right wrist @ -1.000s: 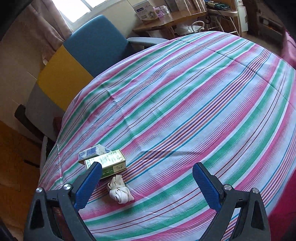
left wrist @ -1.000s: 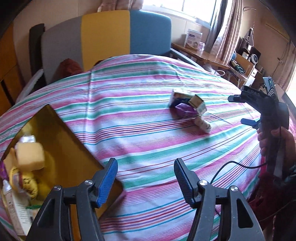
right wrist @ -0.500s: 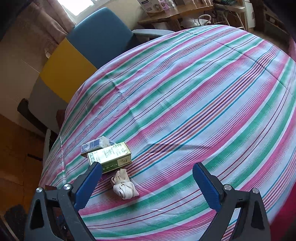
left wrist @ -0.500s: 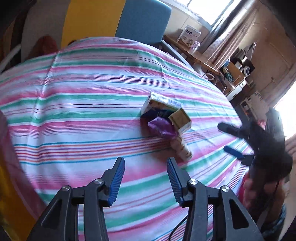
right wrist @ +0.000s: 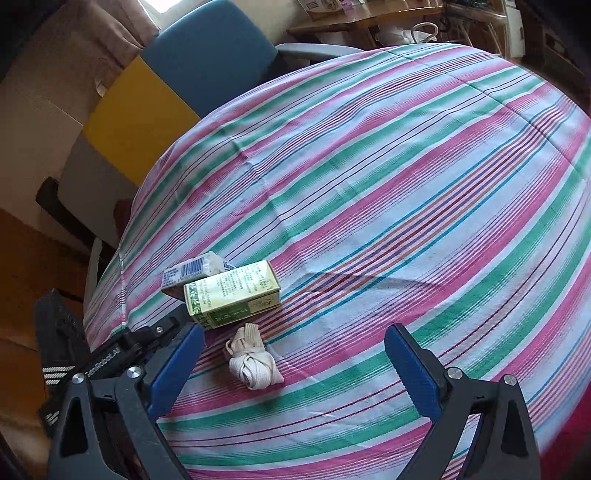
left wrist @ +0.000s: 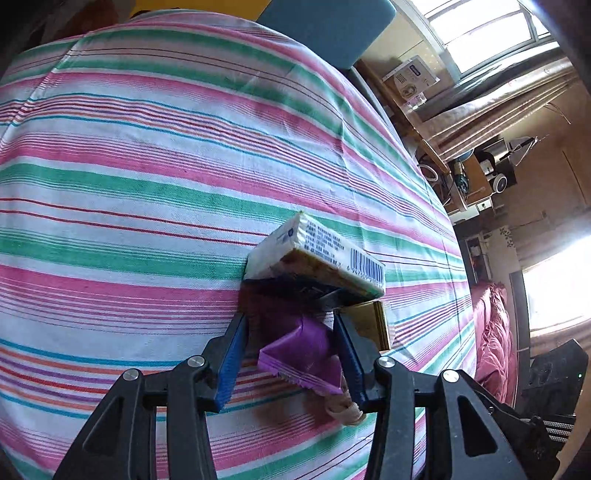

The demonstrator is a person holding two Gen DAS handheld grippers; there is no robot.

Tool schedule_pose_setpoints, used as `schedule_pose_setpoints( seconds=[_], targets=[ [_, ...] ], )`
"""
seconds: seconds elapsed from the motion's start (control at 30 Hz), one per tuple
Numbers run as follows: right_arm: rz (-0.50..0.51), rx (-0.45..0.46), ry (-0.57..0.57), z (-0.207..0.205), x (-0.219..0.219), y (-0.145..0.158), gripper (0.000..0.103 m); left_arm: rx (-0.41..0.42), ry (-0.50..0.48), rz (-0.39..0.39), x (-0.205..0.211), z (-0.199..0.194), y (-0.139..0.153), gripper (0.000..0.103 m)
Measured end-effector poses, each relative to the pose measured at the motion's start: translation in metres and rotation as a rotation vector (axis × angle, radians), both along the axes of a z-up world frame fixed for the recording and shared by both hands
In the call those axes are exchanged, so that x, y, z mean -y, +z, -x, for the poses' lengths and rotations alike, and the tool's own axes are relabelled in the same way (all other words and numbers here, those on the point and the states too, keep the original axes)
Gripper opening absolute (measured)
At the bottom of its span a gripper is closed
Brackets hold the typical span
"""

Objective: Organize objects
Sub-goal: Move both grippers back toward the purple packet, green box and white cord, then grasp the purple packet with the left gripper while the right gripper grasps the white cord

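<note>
A purple packet (left wrist: 303, 354) lies on the striped cloth (left wrist: 147, 177) between the blue fingers of my left gripper (left wrist: 293, 354), which stands open around it; I cannot tell if the pads touch it. Just beyond it lies a white tissue pack with a barcode (left wrist: 317, 254), a green-yellow box (left wrist: 369, 321) and a white rolled band (left wrist: 345, 408). In the right wrist view the tissue pack (right wrist: 194, 271), the green box (right wrist: 232, 293) and the white band (right wrist: 253, 363) lie ahead-left of my open, empty right gripper (right wrist: 293, 369). The left gripper's body (right wrist: 122, 350) shows at the left.
A chair with blue, yellow and grey panels (right wrist: 177, 85) stands behind the table. A wooden desk with boxes (right wrist: 365, 18) is at the back. A dark red seat (left wrist: 491, 332) is beyond the table's right edge.
My left gripper has swung from the yellow box area to the pile of objects and moved its fingers around the purple packet. The right gripper has stayed open and drifted slightly.
</note>
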State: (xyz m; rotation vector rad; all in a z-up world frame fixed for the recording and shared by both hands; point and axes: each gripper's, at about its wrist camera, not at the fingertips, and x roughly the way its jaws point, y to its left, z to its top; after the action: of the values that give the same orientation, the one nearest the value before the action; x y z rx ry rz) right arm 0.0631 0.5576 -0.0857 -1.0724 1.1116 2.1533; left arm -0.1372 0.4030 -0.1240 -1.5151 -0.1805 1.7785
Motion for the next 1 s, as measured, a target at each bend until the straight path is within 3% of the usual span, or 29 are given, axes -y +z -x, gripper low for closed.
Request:
schedule_pose_setpoints(
  seconds=[0.03, 0.13, 0.47, 0.6, 0.77, 1.0],
  targets=[
    [-0.003, 0.001, 0.002, 0.000, 0.000, 0.000, 0.099, -0.011, -0.012, -0.007, 0.000, -0.003, 0.001, 0.039],
    [-0.010, 0.003, 0.002, 0.001, 0.000, 0.000, 0.099, -0.098, -0.076, 0.007, 0.005, -0.021, 0.012, 0.032],
    [-0.032, 0.023, 0.006, 0.002, -0.001, 0.000, 0.099, -0.361, -0.223, 0.092, 0.070, -0.099, 0.036, 0.028],
    [-0.049, 0.049, 0.054, 0.008, 0.007, -0.002, 0.090, -0.443, -0.274, 0.104, 0.083, -0.130, 0.037, 0.027],
    [-0.095, 0.113, 0.171, 0.025, 0.025, -0.008, 0.073, -0.455, -0.279, 0.112, 0.082, -0.131, 0.037, 0.027],
    [-0.152, 0.155, 0.293, 0.045, 0.046, -0.015, 0.073, -0.425, -0.262, 0.093, 0.088, -0.128, 0.036, 0.027]
  ],
)
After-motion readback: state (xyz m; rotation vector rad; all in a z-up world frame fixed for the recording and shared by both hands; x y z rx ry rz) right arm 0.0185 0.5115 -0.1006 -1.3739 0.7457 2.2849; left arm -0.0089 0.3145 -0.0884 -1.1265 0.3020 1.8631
